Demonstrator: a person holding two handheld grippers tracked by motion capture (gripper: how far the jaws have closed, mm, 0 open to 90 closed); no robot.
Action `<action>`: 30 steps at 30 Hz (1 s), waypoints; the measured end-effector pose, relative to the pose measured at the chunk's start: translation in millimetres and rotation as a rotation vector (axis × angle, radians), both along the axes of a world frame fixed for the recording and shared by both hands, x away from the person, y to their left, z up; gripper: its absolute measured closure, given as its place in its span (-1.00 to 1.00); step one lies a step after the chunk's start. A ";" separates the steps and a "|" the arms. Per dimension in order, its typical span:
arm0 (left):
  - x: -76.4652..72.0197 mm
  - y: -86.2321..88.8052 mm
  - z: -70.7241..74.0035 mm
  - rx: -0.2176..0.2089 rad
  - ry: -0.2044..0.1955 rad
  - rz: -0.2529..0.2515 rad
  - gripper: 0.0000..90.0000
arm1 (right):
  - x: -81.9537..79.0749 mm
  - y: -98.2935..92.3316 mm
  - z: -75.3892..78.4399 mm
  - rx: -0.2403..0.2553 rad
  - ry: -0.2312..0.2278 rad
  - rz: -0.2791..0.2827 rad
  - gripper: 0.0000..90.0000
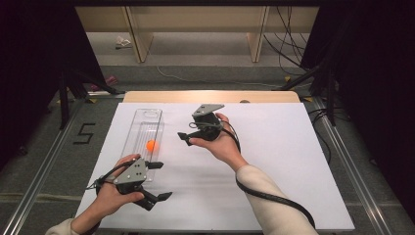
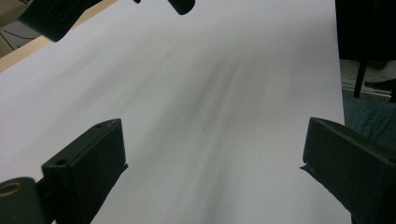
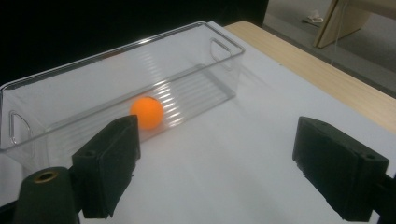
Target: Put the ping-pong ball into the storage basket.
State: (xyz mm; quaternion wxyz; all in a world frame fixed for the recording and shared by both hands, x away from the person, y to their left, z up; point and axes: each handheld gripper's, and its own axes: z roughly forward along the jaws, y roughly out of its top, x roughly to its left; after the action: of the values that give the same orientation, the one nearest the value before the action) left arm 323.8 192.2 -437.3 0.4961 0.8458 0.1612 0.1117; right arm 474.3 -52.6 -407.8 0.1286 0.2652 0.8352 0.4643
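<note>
A clear plastic bin [image 1: 147,117] lies lengthwise on the left of the white table [image 1: 279,161], and an orange ball [image 1: 151,145] rests inside it. My right gripper [image 1: 188,131] hovers just right of the bin, open and empty. In the right gripper view its jaws [image 3: 217,130] point at the bin [image 3: 224,51] and the ball [image 3: 147,112]. Near the front edge, by the bin's near end, my left gripper [image 1: 164,180] is open with nothing in it. The left gripper view has its jaws [image 2: 212,135] spread wide over bare white table, and the right gripper [image 2: 56,18] is at the top left.
A strip of wooden tabletop [image 1: 210,96] runs along the far edge. Beyond it the floor holds cables [image 1: 288,44], black stand legs [image 1: 73,88] and wooden furniture legs [image 1: 139,39]. A "5" [image 1: 84,133] is marked on the floor at the left.
</note>
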 end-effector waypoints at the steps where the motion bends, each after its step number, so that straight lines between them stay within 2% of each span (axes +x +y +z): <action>1: 0.0 0.0 0.0 0.000 0.000 0.001 -0.88 | -0.6 -3.1 0.4 -0.002 0.001 -0.005 -0.64; 17: 0.3 0.3 -0.2 0.002 0.002 0.005 -0.88 | -16.4 -74.5 -0.7 0.009 -0.005 -0.113 -0.64; 30: 0.8 0.8 -0.7 0.000 0.004 0.011 -0.88 | -34.2 -122.9 -4.8 0.030 0.001 -0.192 -0.64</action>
State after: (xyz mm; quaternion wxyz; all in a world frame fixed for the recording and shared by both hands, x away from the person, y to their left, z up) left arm 324.6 193.0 -438.0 0.4951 0.8452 0.1665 0.1129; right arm 440.1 -175.5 -412.6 0.1681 0.3464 0.7988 0.4623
